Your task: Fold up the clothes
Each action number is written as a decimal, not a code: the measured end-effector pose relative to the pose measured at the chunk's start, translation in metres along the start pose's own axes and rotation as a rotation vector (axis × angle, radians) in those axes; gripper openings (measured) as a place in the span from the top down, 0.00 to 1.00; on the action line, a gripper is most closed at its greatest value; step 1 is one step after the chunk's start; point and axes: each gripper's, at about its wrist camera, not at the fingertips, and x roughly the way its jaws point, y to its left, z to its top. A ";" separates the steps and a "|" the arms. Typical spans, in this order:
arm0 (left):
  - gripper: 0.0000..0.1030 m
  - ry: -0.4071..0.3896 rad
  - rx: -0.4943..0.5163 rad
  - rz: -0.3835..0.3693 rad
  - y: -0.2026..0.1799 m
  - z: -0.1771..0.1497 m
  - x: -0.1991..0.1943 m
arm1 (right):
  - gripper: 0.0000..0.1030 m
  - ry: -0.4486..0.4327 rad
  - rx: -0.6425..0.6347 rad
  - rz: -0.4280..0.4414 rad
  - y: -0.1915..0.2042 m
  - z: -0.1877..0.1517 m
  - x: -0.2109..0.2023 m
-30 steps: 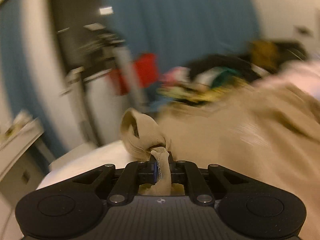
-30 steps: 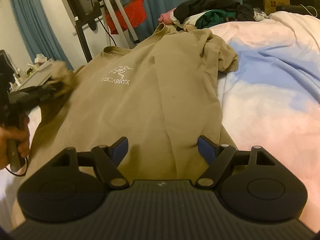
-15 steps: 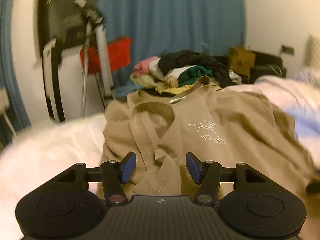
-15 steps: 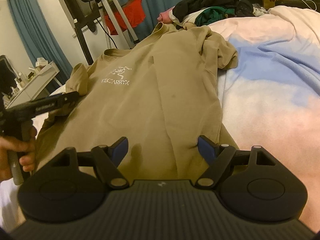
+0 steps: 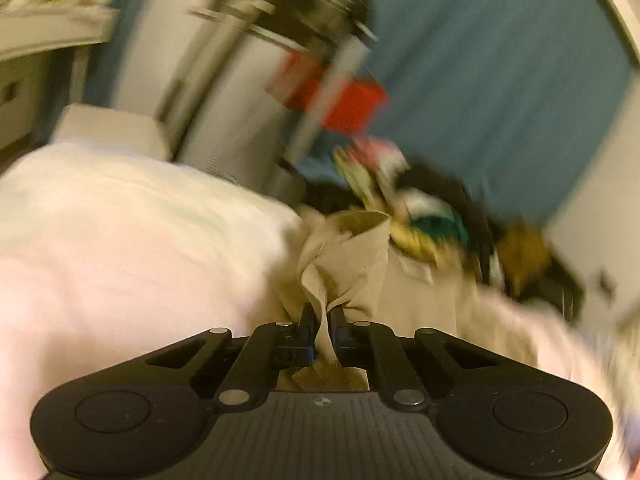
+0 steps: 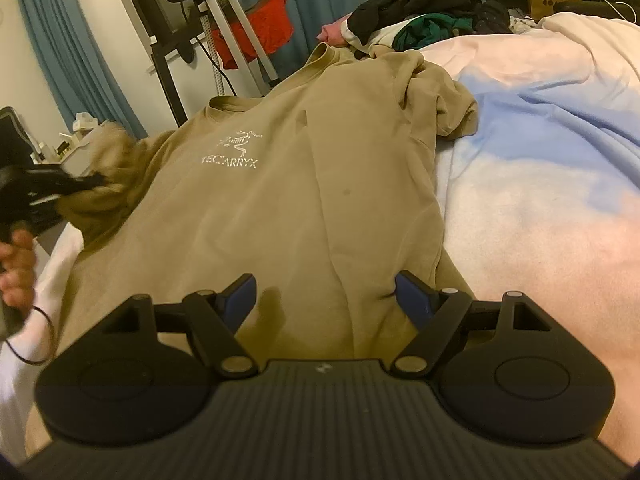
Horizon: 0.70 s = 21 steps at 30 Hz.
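Left wrist view, blurred: left gripper [image 5: 322,316] fingers closing, seemingly pinching tan shirt [image 5: 352,256] sleeve; right gripper [image 6: 325,294] fingers wide over hem.

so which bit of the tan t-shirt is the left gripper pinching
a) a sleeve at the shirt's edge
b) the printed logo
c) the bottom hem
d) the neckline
a: in the right wrist view the left gripper reaches the bunched sleeve at the side of the tan t-shirt, and in its own view tan cloth sits between the nearly shut, closing jaws.
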 end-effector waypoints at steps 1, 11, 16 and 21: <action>0.93 -0.029 -0.050 0.025 0.014 0.007 -0.007 | 0.24 0.000 -0.003 -0.001 0.000 0.000 0.000; 0.83 -0.192 -0.486 0.215 0.159 0.030 -0.052 | 0.24 -0.003 -0.031 -0.019 0.002 -0.001 0.001; 0.47 -0.176 -0.516 0.081 0.165 0.035 -0.036 | 0.24 -0.002 -0.044 -0.027 0.004 -0.003 0.002; 0.44 -0.105 -0.369 0.146 0.127 0.042 0.024 | 0.23 0.000 -0.046 -0.024 0.003 -0.004 0.004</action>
